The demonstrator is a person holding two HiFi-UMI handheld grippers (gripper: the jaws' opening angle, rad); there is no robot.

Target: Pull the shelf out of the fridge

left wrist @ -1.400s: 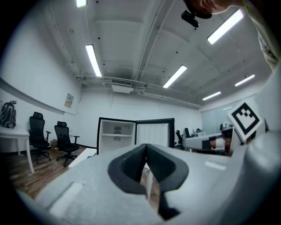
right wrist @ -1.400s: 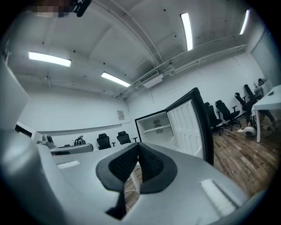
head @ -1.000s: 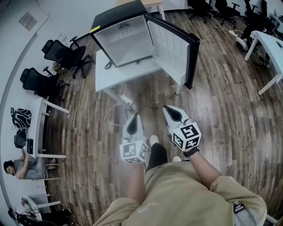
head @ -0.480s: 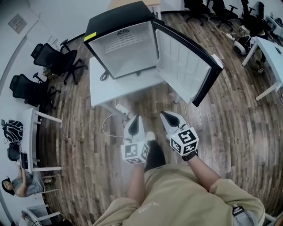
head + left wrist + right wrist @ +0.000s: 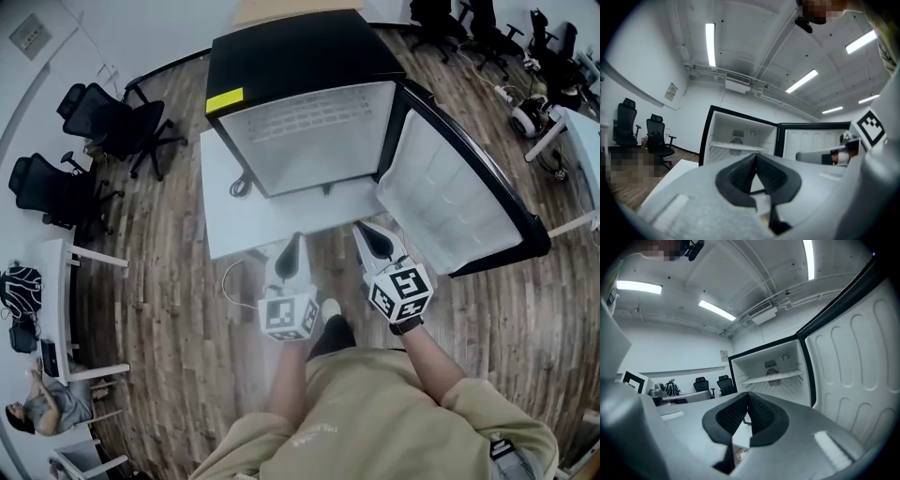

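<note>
A black little fridge (image 5: 300, 56) with a white inside stands at the back edge of a white table (image 5: 225, 216). Its door (image 5: 450, 197) hangs wide open on the right side. The flat white shelf (image 5: 773, 377) sits inside the fridge, high up, and goes from one side wall to the other. The left gripper (image 5: 294, 240) and the right gripper (image 5: 364, 230) are side by side at the table's front edge. Both have their jaws pressed tight together with nothing between them. They do not touch the shelf.
</note>
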